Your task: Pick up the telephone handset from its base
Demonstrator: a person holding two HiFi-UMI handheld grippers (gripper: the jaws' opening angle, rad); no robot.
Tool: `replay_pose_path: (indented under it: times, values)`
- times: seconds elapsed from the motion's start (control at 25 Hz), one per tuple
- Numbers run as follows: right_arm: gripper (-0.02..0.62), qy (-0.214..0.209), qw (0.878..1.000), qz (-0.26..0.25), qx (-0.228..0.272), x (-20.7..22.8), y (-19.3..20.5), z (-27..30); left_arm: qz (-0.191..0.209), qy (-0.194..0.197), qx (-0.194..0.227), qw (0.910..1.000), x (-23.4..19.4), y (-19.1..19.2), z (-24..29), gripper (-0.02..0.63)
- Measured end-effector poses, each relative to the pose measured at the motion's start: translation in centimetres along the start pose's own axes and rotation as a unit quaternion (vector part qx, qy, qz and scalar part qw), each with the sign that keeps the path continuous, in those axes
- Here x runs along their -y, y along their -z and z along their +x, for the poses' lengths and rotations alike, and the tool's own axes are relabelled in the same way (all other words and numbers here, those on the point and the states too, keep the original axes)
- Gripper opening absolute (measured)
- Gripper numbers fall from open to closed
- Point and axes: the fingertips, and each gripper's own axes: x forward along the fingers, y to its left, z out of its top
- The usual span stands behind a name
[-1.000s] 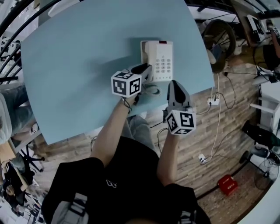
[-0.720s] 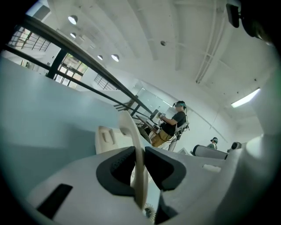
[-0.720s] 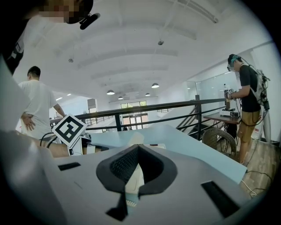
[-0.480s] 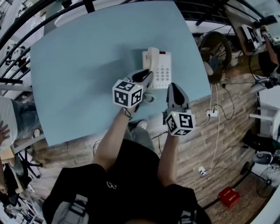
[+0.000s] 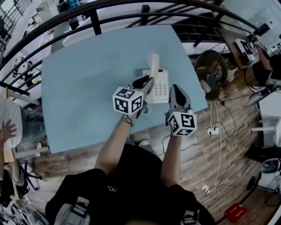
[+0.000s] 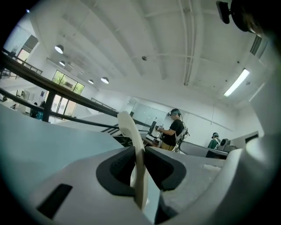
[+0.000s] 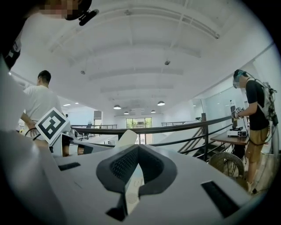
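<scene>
The cream telephone handset point(image 5: 153, 66) is off its cradle and stands nearly upright above the white keypad base point(image 5: 161, 86) on the blue table point(image 5: 88, 88). My left gripper point(image 5: 148, 81) is shut on the handset's lower part. In the left gripper view the handset point(image 6: 131, 132) rises between the dark pads point(image 6: 115, 169) of that gripper point(image 6: 139, 154). My right gripper point(image 5: 174, 88) hovers just right of the base, its jaws together tip to tip and empty. In the right gripper view the handset's tip point(image 7: 127, 137) shows behind the right gripper's closed tips point(image 7: 138, 148).
The base sits near the table's front right edge. A black railing point(image 5: 109, 11) runs behind the table. A wicker chair point(image 5: 211, 70) stands to the right, cables point(image 5: 215, 127) lie on the wooden floor, and a person point(image 5: 11, 123) sits at the left.
Both grippers have risen. The left one has lifted the handset off the base and tipped it from lying flat to nearly upright. The base has stayed on the table.
</scene>
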Motion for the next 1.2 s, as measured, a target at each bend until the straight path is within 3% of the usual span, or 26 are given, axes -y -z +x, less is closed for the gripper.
replay_pose_path:
  times: [0.4,1.2]
  values:
    - [-0.005,0.02,0.999,0.007,0.027,0.9,-3.0,-0.6,0.053,0.006,0.05,0.9974,3.5,-5.4,-2.3,0.071]
    - [-0.006,0.032,0.999,0.005,0.018,1.0,-2.3,-0.4,0.068,-0.023,0.049,0.9962,2.6,-5.4,-3.2,0.071]
